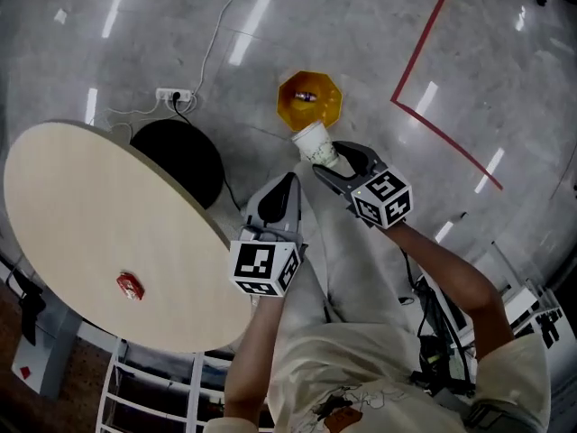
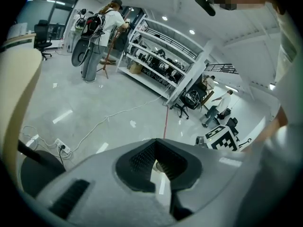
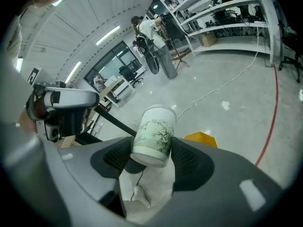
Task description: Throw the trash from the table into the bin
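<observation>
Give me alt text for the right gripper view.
The right gripper holds a white paper cup printed with green bamboo, tilted, above a grey floor. A yellow bin shows just behind the gripper.

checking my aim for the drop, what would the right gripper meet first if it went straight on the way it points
Probably the yellow bin; the right gripper, shut on the paper cup, points at it with nothing between. Depth is unclear: maybe the floor just short.
</observation>
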`<state>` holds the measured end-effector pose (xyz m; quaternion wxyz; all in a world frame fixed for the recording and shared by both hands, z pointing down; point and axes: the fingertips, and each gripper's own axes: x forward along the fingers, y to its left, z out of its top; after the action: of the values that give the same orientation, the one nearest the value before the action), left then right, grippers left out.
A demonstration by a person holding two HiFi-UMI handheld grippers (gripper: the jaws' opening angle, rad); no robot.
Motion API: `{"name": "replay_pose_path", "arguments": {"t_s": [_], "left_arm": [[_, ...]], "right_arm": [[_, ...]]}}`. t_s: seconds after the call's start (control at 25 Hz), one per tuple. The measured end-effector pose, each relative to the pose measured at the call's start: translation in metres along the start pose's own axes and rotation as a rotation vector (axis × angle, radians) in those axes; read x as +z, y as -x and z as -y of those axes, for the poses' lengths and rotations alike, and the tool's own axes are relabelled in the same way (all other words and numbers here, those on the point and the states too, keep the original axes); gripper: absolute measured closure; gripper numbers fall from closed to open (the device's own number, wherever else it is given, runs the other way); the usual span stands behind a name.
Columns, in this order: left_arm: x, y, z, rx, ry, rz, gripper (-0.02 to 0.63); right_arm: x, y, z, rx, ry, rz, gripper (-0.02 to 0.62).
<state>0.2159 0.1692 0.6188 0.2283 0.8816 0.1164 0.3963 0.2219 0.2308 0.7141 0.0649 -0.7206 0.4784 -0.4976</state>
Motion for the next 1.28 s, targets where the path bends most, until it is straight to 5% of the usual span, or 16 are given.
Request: {"name": "replay_pose_path", "arguments": {"t_s": [0.64,0.84,1.28], "left_arm": [[-0.119,-0.178,-0.115,0.065,-0.026,-0.069,0.601],[-0.15,-0.21,-0.143,0.097,0.029,-0.108,0.601],[-0.153,-0.237,-0.157,0.078,-0.019,-0.172,0.601]], "right_arm": [[-0.1,-0.142,0.153,-0.132,-0.099,-0.105,0.319],[-0.114,-0.177,0.184,-0.186,-0.162,-0.136,0.318],[-0.132,-0.194,0.218,-0.237,-0.276,-0.23,0.299]]}}
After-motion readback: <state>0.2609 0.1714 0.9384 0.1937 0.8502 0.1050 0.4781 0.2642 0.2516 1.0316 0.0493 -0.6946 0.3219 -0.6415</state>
